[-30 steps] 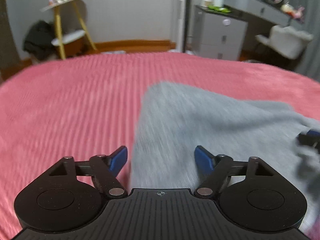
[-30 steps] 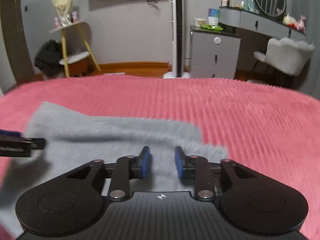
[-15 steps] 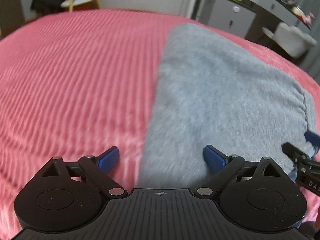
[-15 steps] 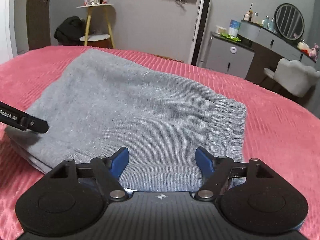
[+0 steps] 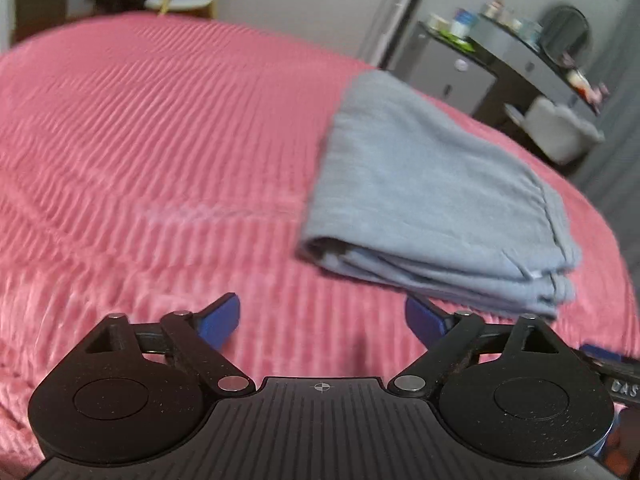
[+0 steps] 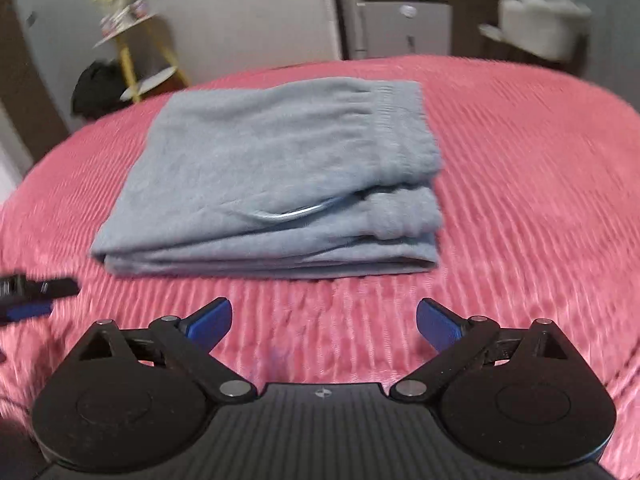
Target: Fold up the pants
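Grey pants [image 6: 280, 176] lie folded in a stacked bundle on the pink bed [image 6: 520, 184]; left claw [image 5: 322, 320] wide open, nothing between fingers; right claw [image 6: 324, 322] jaws opening, empty, just short of the bundle.

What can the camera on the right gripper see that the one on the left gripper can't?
Only the right wrist view shows the ribbed waistband and a pale drawstring poking from the folded grey pants. Only the left wrist view shows the round mirror on the dresser. Both share the pants on the pink bedspread, with each gripper apart from them; the right gripper is opening on nothing.
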The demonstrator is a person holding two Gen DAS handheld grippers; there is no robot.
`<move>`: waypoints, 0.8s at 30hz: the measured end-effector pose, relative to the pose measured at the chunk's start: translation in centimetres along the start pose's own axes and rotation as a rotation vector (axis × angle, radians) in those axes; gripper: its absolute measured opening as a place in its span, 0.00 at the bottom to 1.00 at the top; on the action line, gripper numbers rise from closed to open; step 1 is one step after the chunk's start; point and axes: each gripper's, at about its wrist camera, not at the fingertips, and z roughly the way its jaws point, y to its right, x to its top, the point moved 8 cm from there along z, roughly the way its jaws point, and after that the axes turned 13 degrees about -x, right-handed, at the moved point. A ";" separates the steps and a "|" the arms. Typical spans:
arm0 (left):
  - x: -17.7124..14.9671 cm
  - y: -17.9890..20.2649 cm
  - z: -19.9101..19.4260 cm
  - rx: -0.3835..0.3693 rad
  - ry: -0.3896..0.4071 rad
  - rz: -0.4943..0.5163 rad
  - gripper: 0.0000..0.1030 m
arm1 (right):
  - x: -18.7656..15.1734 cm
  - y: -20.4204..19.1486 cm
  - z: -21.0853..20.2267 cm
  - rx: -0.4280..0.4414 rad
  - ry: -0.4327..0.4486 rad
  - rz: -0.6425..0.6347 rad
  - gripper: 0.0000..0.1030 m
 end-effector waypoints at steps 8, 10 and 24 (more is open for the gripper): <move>-0.5 2.7 2.5 0.137 -0.055 0.240 0.92 | 0.4 -1.6 -0.3 -0.062 0.063 -0.083 0.96; -0.3 2.4 2.7 0.126 -0.047 0.229 0.92 | 0.5 -1.7 0.1 -0.082 0.060 -0.085 0.96; -0.7 1.4 4.7 0.100 -0.042 0.225 0.92 | 1.7 -2.2 2.2 -0.077 0.114 -0.034 0.96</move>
